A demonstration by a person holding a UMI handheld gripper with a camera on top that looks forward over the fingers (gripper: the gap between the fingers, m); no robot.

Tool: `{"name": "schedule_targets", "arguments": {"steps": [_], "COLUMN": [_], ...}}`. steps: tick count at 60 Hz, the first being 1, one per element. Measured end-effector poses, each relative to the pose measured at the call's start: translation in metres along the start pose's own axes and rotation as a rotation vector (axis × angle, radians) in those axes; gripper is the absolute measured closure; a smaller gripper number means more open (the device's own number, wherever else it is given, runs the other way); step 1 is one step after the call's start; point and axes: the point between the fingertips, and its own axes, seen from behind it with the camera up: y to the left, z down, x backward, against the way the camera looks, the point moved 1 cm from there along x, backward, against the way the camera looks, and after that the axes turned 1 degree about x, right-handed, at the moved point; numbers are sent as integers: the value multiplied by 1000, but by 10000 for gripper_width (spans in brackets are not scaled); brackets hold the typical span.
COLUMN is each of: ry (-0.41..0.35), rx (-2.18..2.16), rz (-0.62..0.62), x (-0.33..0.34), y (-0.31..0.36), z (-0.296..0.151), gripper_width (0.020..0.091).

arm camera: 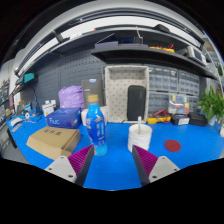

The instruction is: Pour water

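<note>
The gripper (112, 165) is wide open and holds nothing. A clear plastic bottle with a blue label (96, 129) and a white cup (140, 136) stand just ahead of it on the blue desk (115, 168).

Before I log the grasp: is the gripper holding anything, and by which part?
Nothing held. The gripper is open; the bottle and cup stand beyond its fingers.

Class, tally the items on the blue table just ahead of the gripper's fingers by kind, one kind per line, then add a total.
Water bottle: 1
White cup: 1
Cardboard box: 1
Red disc: 1
Total: 4
The gripper fingers are open, holding nothing.
</note>
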Motion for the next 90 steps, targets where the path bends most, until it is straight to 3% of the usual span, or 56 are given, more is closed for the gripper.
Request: {"name": "schedule_targets", "arguments": {"steps": [12, 33, 41, 45, 47, 57, 62, 72, 90], "ry": [-4, -47, -81, -92, -95, -139, -153, -168, -59], "rx": [3, 24, 25, 31, 35, 31, 37, -28, -477], "rz": [-3, 48, 59, 52, 50, 42, 46, 42, -21], "x": [-51, -129, -146, -153, -155, -155, -156, -156, -146], "y": [41, 52, 51, 51, 51, 51, 51, 49, 38], "z": [-6, -25, -28, -27, -24, -27, -28, -30, -51], "gripper_width": [327, 330, 416, 484, 569, 633, 731, 740, 734]}}
